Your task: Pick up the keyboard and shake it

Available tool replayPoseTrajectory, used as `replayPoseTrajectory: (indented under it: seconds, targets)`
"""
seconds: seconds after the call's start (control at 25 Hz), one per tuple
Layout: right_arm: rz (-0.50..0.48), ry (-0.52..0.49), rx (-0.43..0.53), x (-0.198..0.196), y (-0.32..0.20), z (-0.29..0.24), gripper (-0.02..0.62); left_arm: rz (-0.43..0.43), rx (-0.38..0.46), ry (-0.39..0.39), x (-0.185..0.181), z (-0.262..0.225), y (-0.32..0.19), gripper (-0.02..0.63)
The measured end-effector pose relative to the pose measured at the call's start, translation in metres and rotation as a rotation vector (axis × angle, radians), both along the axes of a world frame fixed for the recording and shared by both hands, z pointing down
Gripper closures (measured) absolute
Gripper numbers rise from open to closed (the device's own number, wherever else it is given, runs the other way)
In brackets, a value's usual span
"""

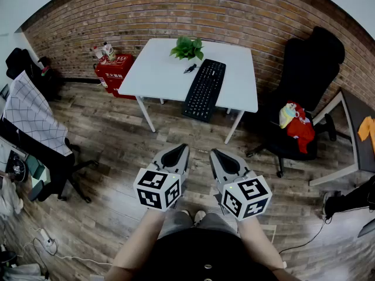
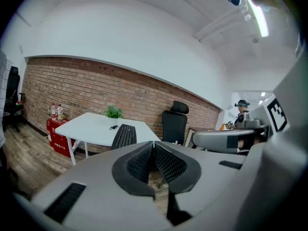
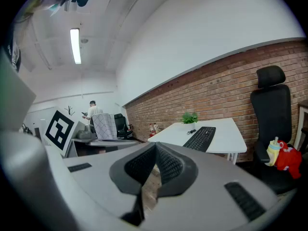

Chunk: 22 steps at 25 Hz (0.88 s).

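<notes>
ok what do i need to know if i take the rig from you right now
Left gripper: shut, empty, held in front of the body, well short of the table.
Right gripper: shut, empty, beside the left one.
Keyboard: lying on the white table, near the plant, near end past the table's front edge.
Done: nothing; keyboard untouched.
Left: walk up, open the jaws, pick up the keyboard, shake it.
</notes>
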State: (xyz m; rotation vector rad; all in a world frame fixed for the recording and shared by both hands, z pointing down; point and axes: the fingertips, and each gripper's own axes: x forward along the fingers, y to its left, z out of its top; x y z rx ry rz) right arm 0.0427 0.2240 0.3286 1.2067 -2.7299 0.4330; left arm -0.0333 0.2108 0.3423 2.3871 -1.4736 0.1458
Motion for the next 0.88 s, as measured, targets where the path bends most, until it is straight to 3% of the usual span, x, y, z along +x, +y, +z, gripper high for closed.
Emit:
replayPoseTrajectory:
  seconds: [0.28,0.52,0.88]
  targets:
    - [0.021,0.005,-0.02,0.007,-0.003,0.01,0.569,-0.013,-0.022,-0.022,0.004,0.007,0.0,0.588]
    - [0.071,0.019,-0.007,0.018,-0.014,0.005,0.57,-0.084,0.04,-0.08,-0.011,-0.006,-0.012,0.588]
    - [0.118,0.015,0.032,0.036,-0.03,-0.013,0.568,-0.116,0.086,-0.064,-0.017,-0.021,-0.016,0.588]
